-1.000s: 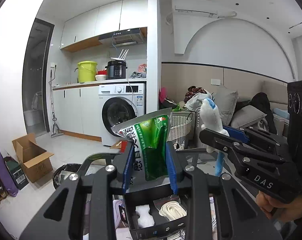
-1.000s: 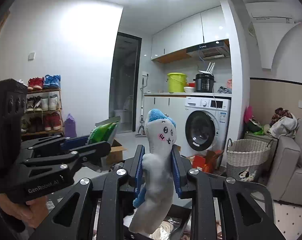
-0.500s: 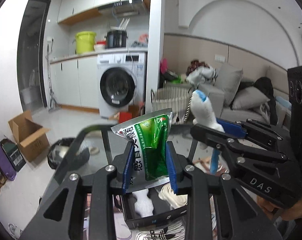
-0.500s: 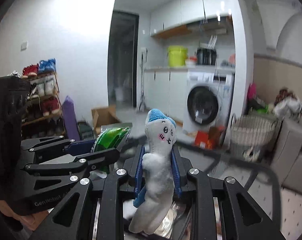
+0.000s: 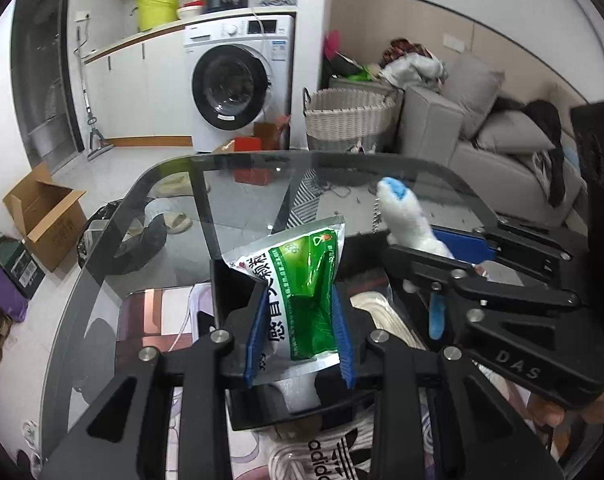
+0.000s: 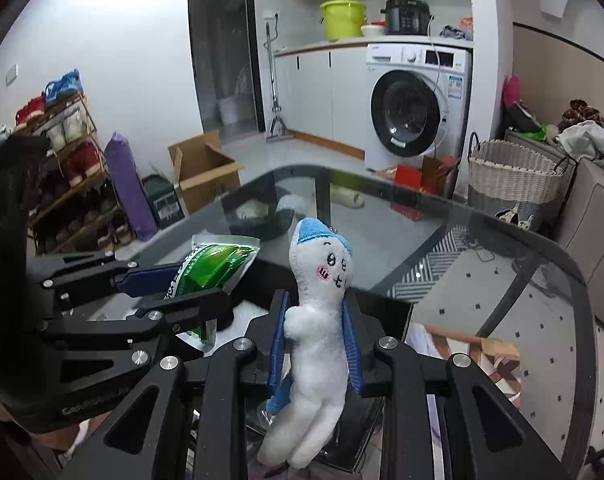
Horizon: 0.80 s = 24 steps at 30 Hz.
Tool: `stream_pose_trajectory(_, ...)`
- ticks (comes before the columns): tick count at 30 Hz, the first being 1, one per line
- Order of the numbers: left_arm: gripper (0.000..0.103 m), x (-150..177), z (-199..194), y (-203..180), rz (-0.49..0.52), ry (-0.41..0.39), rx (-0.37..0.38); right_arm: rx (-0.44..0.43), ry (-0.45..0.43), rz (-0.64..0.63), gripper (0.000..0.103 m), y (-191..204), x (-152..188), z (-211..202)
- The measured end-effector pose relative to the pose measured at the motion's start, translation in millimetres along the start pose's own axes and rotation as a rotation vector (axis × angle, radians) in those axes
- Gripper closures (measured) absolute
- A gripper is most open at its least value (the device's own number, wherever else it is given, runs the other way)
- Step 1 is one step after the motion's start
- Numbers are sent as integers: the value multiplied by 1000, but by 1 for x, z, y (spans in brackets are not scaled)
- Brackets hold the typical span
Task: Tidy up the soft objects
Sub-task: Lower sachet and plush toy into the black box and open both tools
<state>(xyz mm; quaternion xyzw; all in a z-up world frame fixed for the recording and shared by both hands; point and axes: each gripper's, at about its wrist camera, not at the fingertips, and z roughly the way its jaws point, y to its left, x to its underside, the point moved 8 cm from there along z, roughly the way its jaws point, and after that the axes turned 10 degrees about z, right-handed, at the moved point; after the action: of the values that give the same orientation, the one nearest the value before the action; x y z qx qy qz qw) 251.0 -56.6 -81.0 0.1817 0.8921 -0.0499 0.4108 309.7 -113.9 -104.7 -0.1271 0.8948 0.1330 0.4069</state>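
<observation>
My left gripper (image 5: 298,336) is shut on a green and white soft pouch (image 5: 302,292) and holds it just above a black open box (image 5: 262,400) on the glass table. My right gripper (image 6: 316,340) is shut on a white plush toy with a blue cap (image 6: 318,312), also over the box. The right gripper with the plush (image 5: 406,224) shows at the right of the left wrist view. The left gripper with the pouch (image 6: 210,264) shows at the left of the right wrist view. A coiled white cord (image 5: 386,320) lies in the box.
The glass table's dark rim (image 5: 302,157) curves around the far side. A white adidas item (image 5: 334,456) lies by the box. On the floor beyond stand a cardboard box (image 5: 46,216), a wicker basket (image 5: 350,120), a washing machine (image 5: 238,80) and a grey sofa (image 5: 502,148).
Both grippers have tilted and come down toward the table and the black box, still holding the pouch and the plush. The view now looks down at the glass table.
</observation>
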Motion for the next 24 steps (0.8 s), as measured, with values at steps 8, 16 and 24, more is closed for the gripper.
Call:
stream_pose_trajectory(8,74,16,12,-3,-3,87,-26,-12,62,-43,78,5,21,17)
stream_pose_trajectory(16,74,30,15,-7,-3,143,-12,-7,114,-57,78,6,35,23)
stream_pose_trajectory(24,74,31,13,-2,-12,148,-15,-11,112,-41,78,3,32,22)
